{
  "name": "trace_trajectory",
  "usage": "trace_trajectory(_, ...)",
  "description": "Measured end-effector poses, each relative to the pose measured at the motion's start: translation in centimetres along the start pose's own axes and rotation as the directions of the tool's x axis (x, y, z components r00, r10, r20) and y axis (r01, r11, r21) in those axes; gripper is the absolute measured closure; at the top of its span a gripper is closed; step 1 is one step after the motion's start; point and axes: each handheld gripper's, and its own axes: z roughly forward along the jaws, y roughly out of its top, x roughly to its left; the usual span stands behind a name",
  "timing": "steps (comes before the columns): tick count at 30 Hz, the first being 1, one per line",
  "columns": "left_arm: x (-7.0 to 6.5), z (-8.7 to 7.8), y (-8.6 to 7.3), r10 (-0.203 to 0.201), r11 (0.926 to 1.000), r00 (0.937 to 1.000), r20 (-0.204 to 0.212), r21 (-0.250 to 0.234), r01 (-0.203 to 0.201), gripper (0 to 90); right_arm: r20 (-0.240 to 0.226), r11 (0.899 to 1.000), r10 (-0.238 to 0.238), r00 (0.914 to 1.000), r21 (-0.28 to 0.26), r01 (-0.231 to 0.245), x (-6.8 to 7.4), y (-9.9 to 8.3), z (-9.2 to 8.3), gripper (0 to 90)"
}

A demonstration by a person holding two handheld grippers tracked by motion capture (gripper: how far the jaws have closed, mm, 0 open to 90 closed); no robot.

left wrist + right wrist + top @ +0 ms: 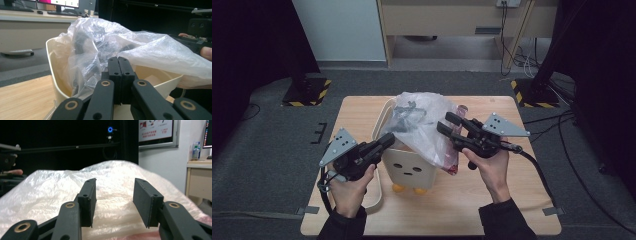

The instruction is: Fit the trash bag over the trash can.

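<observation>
Plastic bag [424, 127] blocking bin [412, 170] mouth

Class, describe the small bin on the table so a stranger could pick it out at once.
Start at the wooden table; the bin stands near its middle, between the person's two grippers. It is cream, with a simple face on its front, orange feet below, and a crumpled clear plastic bag billowing out of its top.
</observation>
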Motion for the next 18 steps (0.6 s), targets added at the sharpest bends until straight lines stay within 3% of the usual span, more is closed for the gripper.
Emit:
trace_trajectory(3,-0.1,0.0,0.0,0.004,1.0000,1.0000,0.002,-0.001,-0.004,87.6,-0.003,1.000,-0.003,1.0000,-0.002,0.003,0.1,-0.5,0.2,64.2)
trace_trajectory(9,-0.4,-0.4,0.2,0.019,0.9987,0.9994,0.028,-0.048,-0.018,71.2,0.005,0.999,-0.044,0.9990,-0.017,0.044,0.1,-0.5,0.0,87.8)
trace_trajectory(13,-1.0,-0.7,0.4,0.027,0.9974,0.9979,0.059,-0.069,-0.023,62.1,0.009,0.998,-0.038,0.9992,-0.055,0.039,0.1,-0.1,-0.1,90.0)
trace_trajectory(18,-2.2,-1.0,0.8,0.054,0.9949,0.9940,0.095,-0.089,-0.046,53.5,0.022,0.997,-0.053,0.9983,-0.063,0.054,0.3,0.8,0.2,90.0)
